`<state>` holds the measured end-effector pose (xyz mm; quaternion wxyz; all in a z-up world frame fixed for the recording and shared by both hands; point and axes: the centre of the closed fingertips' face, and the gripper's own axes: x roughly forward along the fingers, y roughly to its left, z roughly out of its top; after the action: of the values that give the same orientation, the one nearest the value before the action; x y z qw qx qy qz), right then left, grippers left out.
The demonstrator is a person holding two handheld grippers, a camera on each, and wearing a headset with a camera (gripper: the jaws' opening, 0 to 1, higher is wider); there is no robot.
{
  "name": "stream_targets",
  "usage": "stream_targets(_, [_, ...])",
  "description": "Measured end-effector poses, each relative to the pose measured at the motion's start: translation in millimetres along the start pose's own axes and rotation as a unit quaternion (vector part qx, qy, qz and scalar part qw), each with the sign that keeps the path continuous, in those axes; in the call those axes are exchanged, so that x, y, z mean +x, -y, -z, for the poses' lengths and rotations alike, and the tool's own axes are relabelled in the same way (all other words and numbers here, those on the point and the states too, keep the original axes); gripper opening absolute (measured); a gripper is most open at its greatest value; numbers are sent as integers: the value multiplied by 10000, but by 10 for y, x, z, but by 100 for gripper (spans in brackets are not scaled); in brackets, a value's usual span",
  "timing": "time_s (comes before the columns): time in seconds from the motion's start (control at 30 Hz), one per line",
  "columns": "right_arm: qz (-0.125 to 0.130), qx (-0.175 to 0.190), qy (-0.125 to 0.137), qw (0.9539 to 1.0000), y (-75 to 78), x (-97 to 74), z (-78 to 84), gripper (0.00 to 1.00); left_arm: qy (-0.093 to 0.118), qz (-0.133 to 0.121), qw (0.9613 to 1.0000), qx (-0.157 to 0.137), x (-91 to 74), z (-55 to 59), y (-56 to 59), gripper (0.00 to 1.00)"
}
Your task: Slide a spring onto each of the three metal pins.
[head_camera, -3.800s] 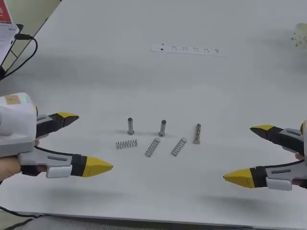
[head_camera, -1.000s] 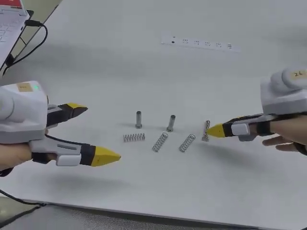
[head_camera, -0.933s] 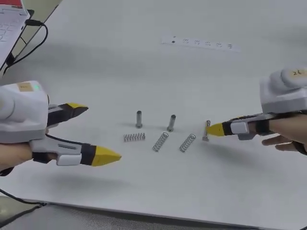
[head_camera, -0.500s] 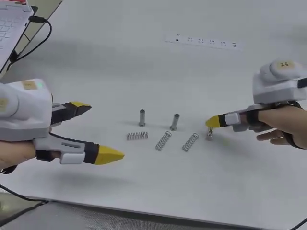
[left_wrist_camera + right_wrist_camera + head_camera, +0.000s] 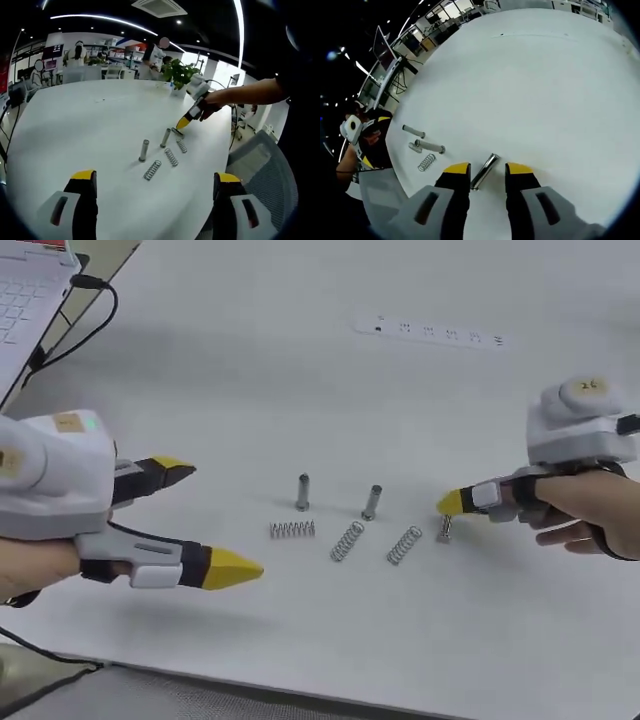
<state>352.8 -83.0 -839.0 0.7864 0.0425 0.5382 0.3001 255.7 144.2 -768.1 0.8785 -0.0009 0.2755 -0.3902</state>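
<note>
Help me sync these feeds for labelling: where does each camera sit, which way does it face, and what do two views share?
Head view: headset, facing forward and down at the table; shows left gripper, right gripper, right hand.
Left gripper view: on the left gripper, facing across the table between its open jaws; the person's right arm shows.
Right gripper view: on the right gripper, facing down at one pin between its jaws.
Shared: each gripper view catches the other gripper.
</note>
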Motion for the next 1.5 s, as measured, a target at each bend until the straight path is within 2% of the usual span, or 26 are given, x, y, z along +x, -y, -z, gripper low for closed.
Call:
stream_targets(0.43, [183, 329, -337, 9987, 18, 70, 49, 16, 23, -12, 10000, -30, -8, 7, -36, 94])
stream_targets(0.6, [228, 374, -379, 9983, 1, 85, 37, 15, 10, 5, 10000, -40, 5, 29, -31, 94])
stream_targets(0.7, [312, 316, -457, 9980, 6, 98, 38, 13, 4, 16, 10000, -43, 14, 38, -26, 94])
stream_targets(0.77, [440, 146, -500, 9977, 33, 101, 32, 11, 12, 16, 10000, -46, 18, 37, -25, 94])
stream_targets(0.8, [443, 189, -530, 9974, 15, 103, 37, 10, 17, 16, 10000, -51, 20, 36, -26, 94])
stream_targets(0.83, [498, 60, -559, 9972, 25, 108, 35, 10, 17, 10, 10000, -57, 21, 36, -30, 94])
stream_targets(1.0, [588, 12, -614, 9964, 29, 113, 42, 9, 32, -3, 10000, -62, 26, 37, -31, 94])
stream_targets(1.33, [653, 54, -612, 9960, 59, 114, 62, 6, 12, 36, 10000, -61, 47, 51, 2, 93])
stream_targets(1.5, [654, -66, -616, 9959, 46, 111, 68, 6, 22, 40, 10000, -64, 48, 44, 4, 93])
